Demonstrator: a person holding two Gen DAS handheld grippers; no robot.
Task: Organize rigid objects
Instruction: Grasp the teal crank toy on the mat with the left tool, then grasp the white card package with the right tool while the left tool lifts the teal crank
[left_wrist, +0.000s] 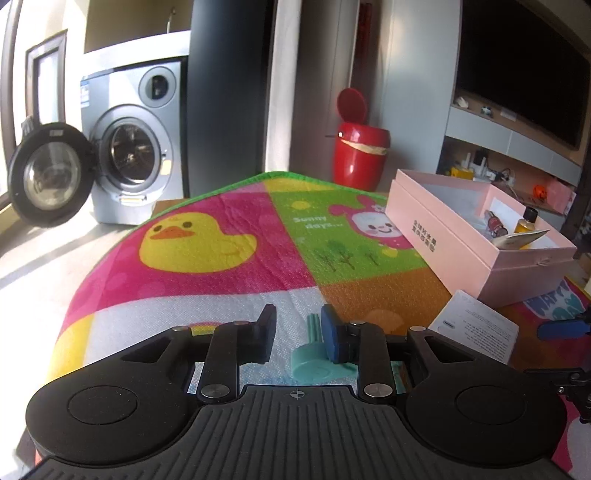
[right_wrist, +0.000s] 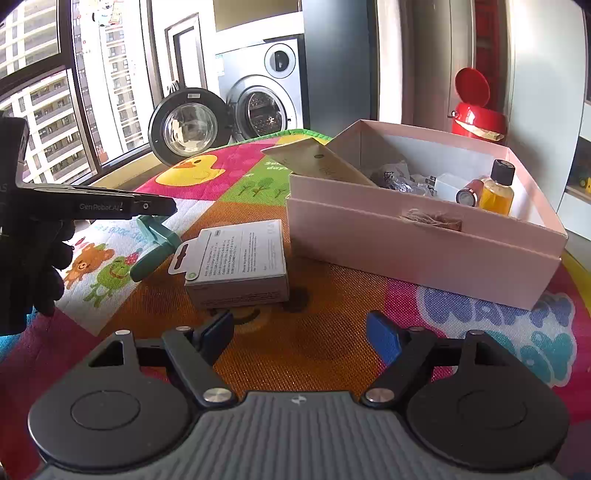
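My left gripper (left_wrist: 299, 328) hovers low over the mat, its jaws a narrow gap apart. A teal plastic tool (left_wrist: 314, 360) lies on the mat under it, with its stem beside the blue right pad and apart from the black left pad. The right wrist view shows that teal tool (right_wrist: 155, 245) flat on the mat beneath the left gripper (right_wrist: 162, 206). My right gripper (right_wrist: 299, 332) stands wide open and holds nothing. Just ahead of it lies a small grey-white carton (right_wrist: 236, 266). The open pink box (right_wrist: 424, 240) holds a yellow bottle (right_wrist: 498, 192), a reddish tube (right_wrist: 469, 194) and a brown card (right_wrist: 321, 162).
A cartoon play mat (left_wrist: 207, 280) covers the table. Behind the table's far edge stand a red lidded bin (left_wrist: 360, 155) and a washing machine (left_wrist: 129, 147) with its door open. Windows run along the left. A black-gloved hand (right_wrist: 40, 266) holds the left gripper.
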